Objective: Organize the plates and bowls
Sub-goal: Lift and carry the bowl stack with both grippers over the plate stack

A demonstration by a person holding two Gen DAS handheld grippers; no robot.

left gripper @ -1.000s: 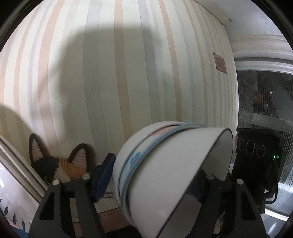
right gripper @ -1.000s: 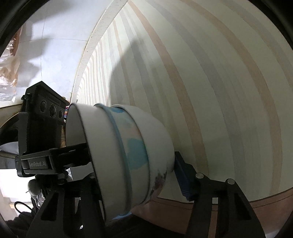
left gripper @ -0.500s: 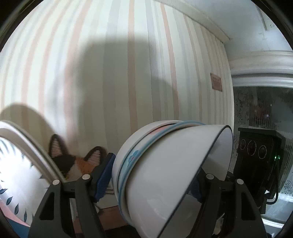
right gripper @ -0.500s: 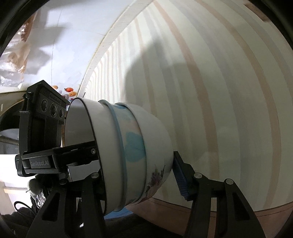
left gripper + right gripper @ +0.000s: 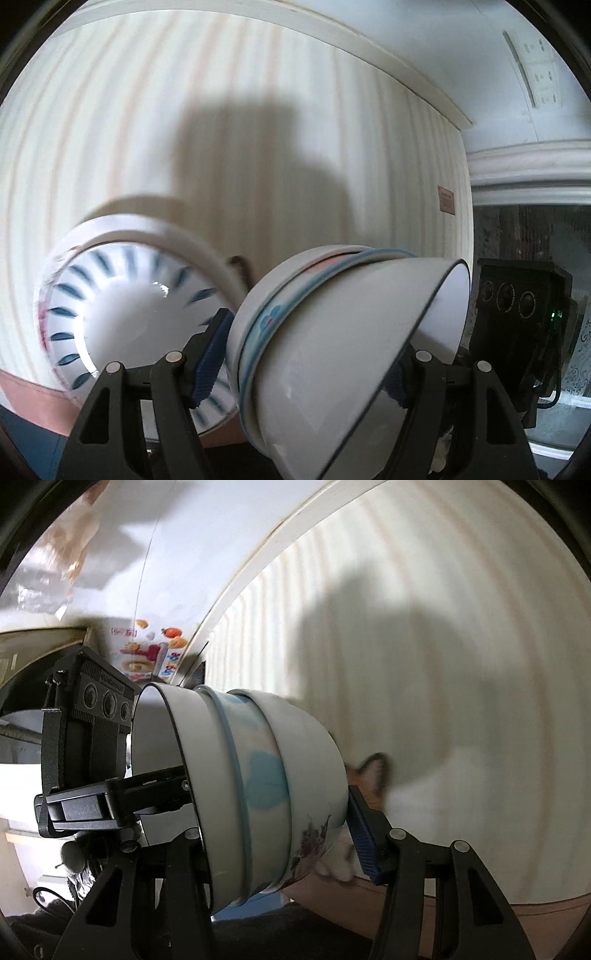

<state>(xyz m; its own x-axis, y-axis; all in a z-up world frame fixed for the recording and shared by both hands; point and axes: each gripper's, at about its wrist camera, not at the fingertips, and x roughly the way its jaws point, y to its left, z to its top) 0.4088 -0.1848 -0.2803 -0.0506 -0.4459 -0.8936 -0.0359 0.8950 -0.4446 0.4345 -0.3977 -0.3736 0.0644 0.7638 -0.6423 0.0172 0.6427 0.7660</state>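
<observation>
A nested stack of three white bowls [image 5: 332,350], one with a blue band and flower, lies on its side between my left gripper's [image 5: 299,354] blue-padded fingers, which are shut on it. My right gripper [image 5: 280,834] is also shut on the same stack [image 5: 258,794], from the opposite side; its far finger pad [image 5: 360,834] presses the bottom bowl's base. A stack of white plates with blue leaf marks [image 5: 122,314] stands tilted behind and to the left of the bowls in the left wrist view.
A striped wall [image 5: 258,129] fills the background. The other gripper's black camera block [image 5: 517,332] sits right of the bowls, and in the right wrist view [image 5: 85,731] left of them. A cat-shaped decoration [image 5: 373,775] peeks behind the bowls.
Both grippers have swung with the bowl stack; the blue-leaf plates have come fully into the left wrist view, and the cat decoration now shows in the right wrist view.
</observation>
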